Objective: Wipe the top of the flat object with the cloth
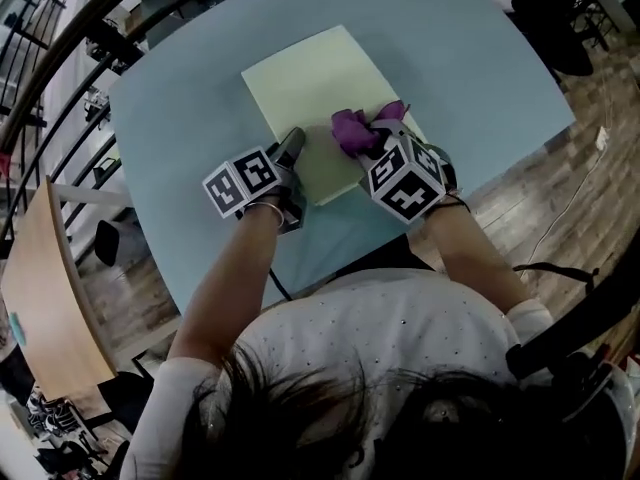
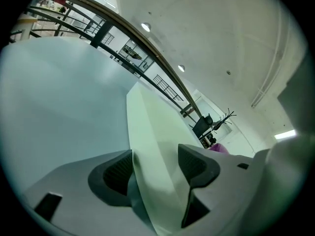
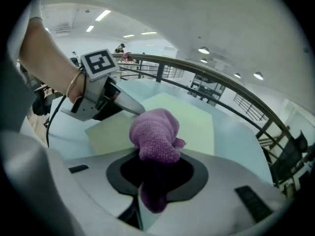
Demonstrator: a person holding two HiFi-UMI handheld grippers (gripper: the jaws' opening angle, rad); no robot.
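Two grippers meet at the near end of a pale yellow-green flat sheet (image 1: 320,78) that lies askew in the middle of the blue-grey desk (image 1: 470,58). The right gripper (image 1: 388,136) has its jaws clamped together on a purple cloth (image 1: 350,130), which bunches out ahead of them over the sheet's near right part. The left gripper (image 1: 293,140) has its jaws apart, one on either side of the sheet's near left edge. They seem to straddle it, not pinch it, though contact on the lower side is hard to judge.

To wipe well, I would steady the sheet with the left gripper so it cannot slide. Then press the cloth wad flat and draw it in overlapping strokes toward the far edge, keeping the hard jaws off the surface.

In the head view the marker cubes cover the sheet's near corner. No view shows whether the cloth actually touches the sheet.
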